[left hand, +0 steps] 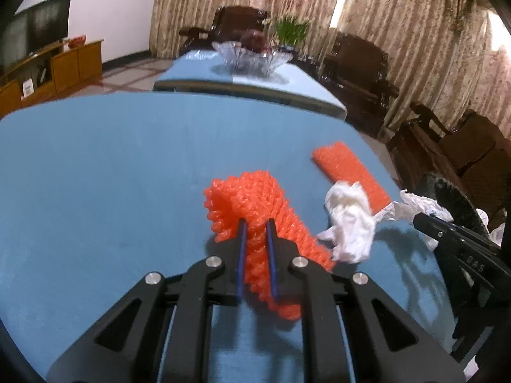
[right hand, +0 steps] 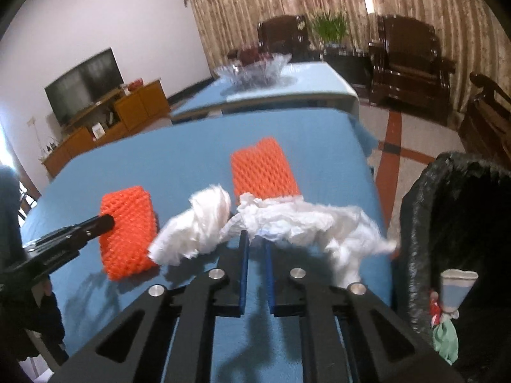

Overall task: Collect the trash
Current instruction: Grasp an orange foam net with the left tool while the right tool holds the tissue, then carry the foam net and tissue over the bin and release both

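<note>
Trash mostly uncollected: left tongs [left hand: 255, 223] clamp orange foam net [left hand: 252, 204], right tongs [right hand: 255, 237] pinch crumpled tissue [right hand: 297, 220]; second net [right hand: 263, 172] ahead, wad [right hand: 194, 226] between, bin [right hand: 453, 223] rightward.

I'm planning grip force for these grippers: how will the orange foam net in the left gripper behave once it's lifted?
The orange foam net probably flops: it already bends and droops around the left gripper. Its open mesh suggests it is very light for its size. The bumpy surface likely resists slipping, so a gentle squeeze should hold it.
</note>
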`<state>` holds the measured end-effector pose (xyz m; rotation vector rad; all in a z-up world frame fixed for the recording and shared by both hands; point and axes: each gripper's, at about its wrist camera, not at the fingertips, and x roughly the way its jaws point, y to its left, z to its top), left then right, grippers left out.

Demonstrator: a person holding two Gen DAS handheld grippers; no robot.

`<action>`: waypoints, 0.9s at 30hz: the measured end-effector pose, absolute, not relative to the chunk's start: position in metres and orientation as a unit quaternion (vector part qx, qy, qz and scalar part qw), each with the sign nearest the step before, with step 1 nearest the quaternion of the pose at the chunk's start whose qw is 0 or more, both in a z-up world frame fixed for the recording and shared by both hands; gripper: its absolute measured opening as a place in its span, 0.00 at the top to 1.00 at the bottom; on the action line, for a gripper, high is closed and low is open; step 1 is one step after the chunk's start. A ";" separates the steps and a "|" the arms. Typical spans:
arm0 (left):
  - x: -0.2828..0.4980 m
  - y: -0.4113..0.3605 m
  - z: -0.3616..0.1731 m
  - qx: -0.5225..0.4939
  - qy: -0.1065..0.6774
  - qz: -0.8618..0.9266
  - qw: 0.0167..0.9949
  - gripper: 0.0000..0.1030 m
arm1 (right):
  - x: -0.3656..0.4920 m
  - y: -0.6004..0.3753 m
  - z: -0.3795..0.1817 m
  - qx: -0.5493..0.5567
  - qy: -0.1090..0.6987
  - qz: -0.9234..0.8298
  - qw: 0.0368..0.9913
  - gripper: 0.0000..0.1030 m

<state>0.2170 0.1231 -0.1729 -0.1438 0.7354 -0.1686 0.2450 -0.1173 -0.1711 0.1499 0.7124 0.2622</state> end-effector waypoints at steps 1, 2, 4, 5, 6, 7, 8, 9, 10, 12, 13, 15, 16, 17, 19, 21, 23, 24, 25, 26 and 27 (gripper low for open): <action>0.216 0.123 -0.169 -0.069 0.354 -0.084 0.929 0.90 | 0.241 -0.117 -0.167 0.074 0.344 0.133 0.927 0.90; 0.214 0.123 -0.166 -0.067 0.351 -0.084 0.930 0.90 | 0.238 -0.116 -0.165 0.074 0.344 0.138 0.926 0.90; 0.213 0.122 -0.162 -0.063 0.349 -0.086 0.931 0.90 | 0.233 -0.113 -0.164 0.071 0.352 0.146 0.922 0.90; 0.212 0.121 -0.161 -0.063 0.349 -0.087 0.931 0.90 | 0.231 -0.112 -0.164 0.069 0.353 0.148 0.922 0.90; 0.210 0.121 -0.160 -0.063 0.349 -0.088 0.931 0.90 | 0.229 -0.111 -0.163 0.066 0.352 0.148 0.922 0.90; 0.208 0.120 -0.158 -0.062 0.349 -0.088 0.931 0.90 | 0.224 -0.111 -0.161 0.062 0.349 0.146 0.923 0.91; 0.206 0.119 -0.157 -0.062 0.349 -0.089 0.931 0.90 | 0.221 -0.112 -0.159 0.062 0.346 0.145 0.925 0.90; 0.203 0.119 -0.155 -0.063 0.347 -0.090 0.931 0.90 | 0.218 -0.113 -0.156 0.062 0.342 0.144 0.927 0.90; 0.202 0.118 -0.152 -0.063 0.345 -0.092 0.932 0.90 | 0.214 -0.115 -0.151 0.063 0.334 0.142 0.930 0.91; 0.197 0.116 -0.146 -0.061 0.339 -0.095 0.934 0.90 | 0.206 -0.119 -0.137 0.065 0.315 0.139 0.937 0.91; 0.195 0.116 -0.143 -0.061 0.337 -0.097 0.934 0.90 | 0.204 -0.121 -0.132 0.066 0.309 0.138 0.939 0.91; 0.191 0.113 -0.133 -0.060 0.329 -0.102 0.937 0.90 | 0.199 -0.126 -0.117 0.066 0.292 0.134 0.945 0.91; 0.190 0.111 -0.127 -0.060 0.324 -0.106 0.938 0.90 | 0.197 -0.128 -0.112 0.064 0.287 0.132 0.947 0.91; 0.189 0.109 -0.124 -0.060 0.321 -0.109 0.939 0.90 | 0.195 -0.130 -0.108 0.062 0.282 0.130 0.948 0.91; 0.187 0.099 -0.112 -0.051 0.314 -0.116 0.941 0.90 | 0.192 -0.136 -0.097 0.062 0.274 0.124 0.952 0.91; 0.186 0.088 -0.103 -0.044 0.305 -0.128 0.942 0.90 | 0.189 -0.143 -0.091 0.061 0.267 0.116 0.955 0.91; 0.185 0.075 -0.096 -0.039 0.299 -0.142 0.943 0.90 | 0.185 -0.152 -0.084 0.059 0.261 0.107 0.957 0.91; 0.185 0.067 -0.092 -0.035 0.296 -0.150 0.943 0.90 | 0.182 -0.157 -0.082 0.059 0.260 0.102 0.959 0.91; 0.185 0.058 -0.090 -0.034 0.294 -0.158 0.942 0.90 | 0.180 -0.163 -0.080 0.061 0.257 0.096 0.960 0.91; 0.185 0.047 -0.087 -0.032 0.292 -0.168 0.941 0.90 | 0.178 -0.168 -0.080 0.062 0.256 0.092 0.960 0.91; 0.185 0.038 -0.086 -0.029 0.290 -0.176 0.940 0.90 | 0.176 -0.174 -0.079 0.063 0.256 0.088 0.961 0.91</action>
